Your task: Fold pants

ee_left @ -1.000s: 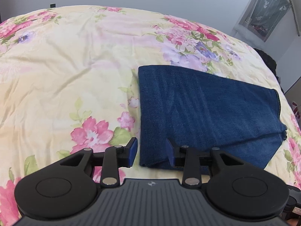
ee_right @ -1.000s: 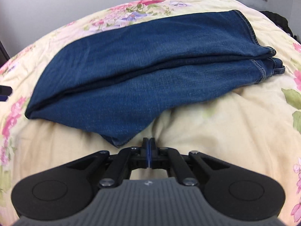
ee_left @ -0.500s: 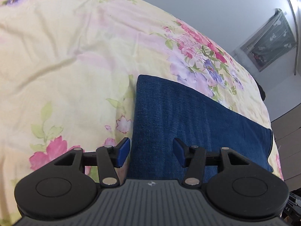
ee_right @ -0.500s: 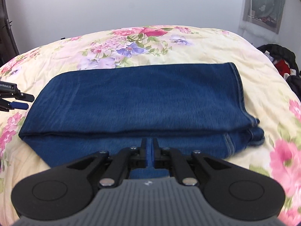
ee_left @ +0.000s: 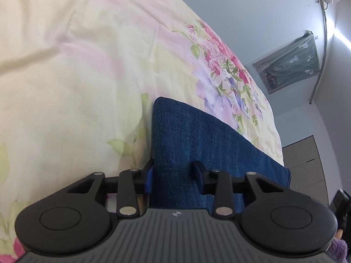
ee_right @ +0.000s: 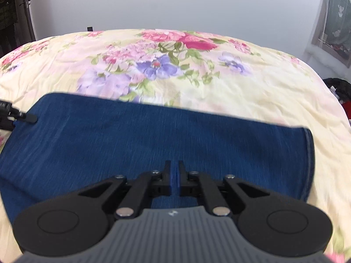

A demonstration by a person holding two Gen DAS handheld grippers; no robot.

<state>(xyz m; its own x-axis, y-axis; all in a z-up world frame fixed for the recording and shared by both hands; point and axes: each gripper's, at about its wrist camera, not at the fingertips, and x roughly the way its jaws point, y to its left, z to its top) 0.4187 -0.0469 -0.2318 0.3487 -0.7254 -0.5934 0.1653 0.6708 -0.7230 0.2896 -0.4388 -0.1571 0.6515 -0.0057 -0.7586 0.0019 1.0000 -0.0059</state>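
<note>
Lying folded flat on the bed (ee_right: 252, 87), the jeans (ee_right: 153, 140) seemed nearly done, left tool (ee_left: 172, 178) spread astride their edge, right tool (ee_right: 174, 180) closed on nothing.

You're working on matt, coarse-woven blue denim pants (ee_right: 153, 144) with a stitched hem at 3 o'clock. They lie on a soft, wrinkled cotton-like floral bedspread (ee_left: 76, 76). Your left gripper (ee_left: 173, 178) and right gripper (ee_right: 174, 178) look like matt black plastic with shiny metal pivot pins and ribbed grey bodies.
</note>
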